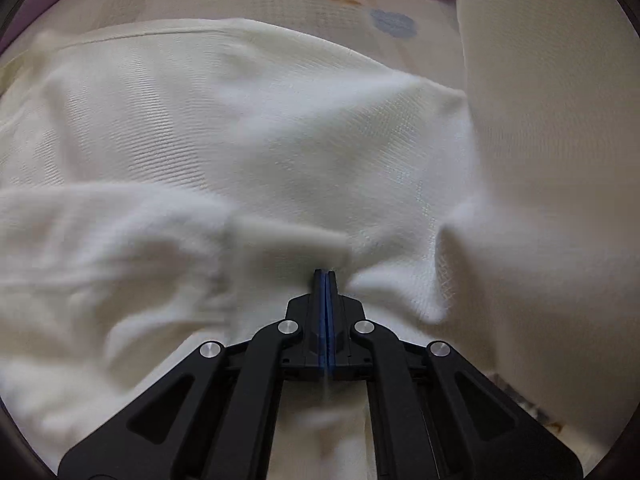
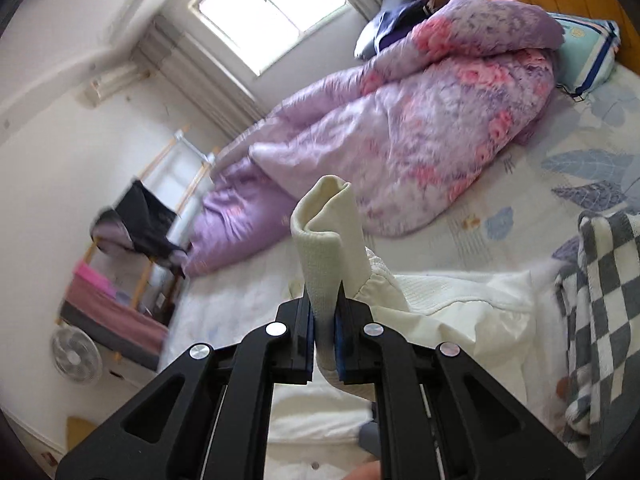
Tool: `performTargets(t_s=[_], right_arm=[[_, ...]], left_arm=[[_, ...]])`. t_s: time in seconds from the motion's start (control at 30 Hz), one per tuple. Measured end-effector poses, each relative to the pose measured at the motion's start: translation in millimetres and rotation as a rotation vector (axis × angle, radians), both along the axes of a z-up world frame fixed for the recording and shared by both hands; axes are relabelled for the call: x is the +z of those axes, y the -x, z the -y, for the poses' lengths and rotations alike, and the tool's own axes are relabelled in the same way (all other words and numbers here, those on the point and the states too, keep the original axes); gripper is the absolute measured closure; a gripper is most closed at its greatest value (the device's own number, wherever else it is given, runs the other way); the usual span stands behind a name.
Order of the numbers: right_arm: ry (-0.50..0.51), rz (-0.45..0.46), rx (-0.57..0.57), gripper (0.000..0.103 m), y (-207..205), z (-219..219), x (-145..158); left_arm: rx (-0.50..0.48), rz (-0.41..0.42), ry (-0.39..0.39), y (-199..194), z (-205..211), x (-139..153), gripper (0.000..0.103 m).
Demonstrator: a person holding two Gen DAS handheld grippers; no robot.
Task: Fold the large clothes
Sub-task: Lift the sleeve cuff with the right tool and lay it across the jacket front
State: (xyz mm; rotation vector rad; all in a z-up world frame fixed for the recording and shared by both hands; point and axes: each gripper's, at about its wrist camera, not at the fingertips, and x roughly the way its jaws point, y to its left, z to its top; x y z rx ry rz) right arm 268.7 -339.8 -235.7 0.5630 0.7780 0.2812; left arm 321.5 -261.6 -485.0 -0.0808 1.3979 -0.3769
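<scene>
1. A cream garment (image 1: 248,128) lies spread across the bed (image 2: 520,184), beside the purple floral quilt (image 2: 420,120).
2. The left claw (image 1: 325,276) is clamped tight on a fold of the garment.
3. The right claw (image 2: 325,312) pinches a cuff (image 2: 328,232) raised above the bed, near a checked blanket (image 2: 600,300).

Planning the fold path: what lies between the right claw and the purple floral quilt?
In the right wrist view, only bare leaf-printed bedsheet beyond the clamped cream knit garment.

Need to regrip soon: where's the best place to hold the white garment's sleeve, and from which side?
Grip the ribbed cuff, coming end-on along the sleeve as the right gripper does now. The cuff is a thick doubled band, so it fills the pads and shouldn't slip like the thin knit of the white garment.
</scene>
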Motion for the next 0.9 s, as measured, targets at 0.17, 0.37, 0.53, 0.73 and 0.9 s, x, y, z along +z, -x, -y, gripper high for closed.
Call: performTargets(t_s=[0.17, 0.37, 0.53, 0.73, 0.9], right_arm=[[0.022, -0.024, 0.043, 0.096, 3, -38, -7], [0.098, -0.079, 0.121, 0.096, -3, -94, -36], [0.138, -0.142, 0.155, 0.096, -11, -139, -74], [0.175, -0.219, 0.182, 0.095, -22, -196, -131], [0.205, -0.274, 0.176, 0.095, -25, -232, -178]], left_arm=[[0.133, 0.111, -0.024, 10, -87, 68, 0.100], [0.197, 0.174, -0.158, 8, -187, 105, 0.100], [0.262, 0.167, -0.170, 13, -270, 118, 0.100], [0.308, 0.155, -0.189, 20, -326, 106, 0.100], [0.281, 0.114, -0.198, 21, -356, 77, 0.100]])
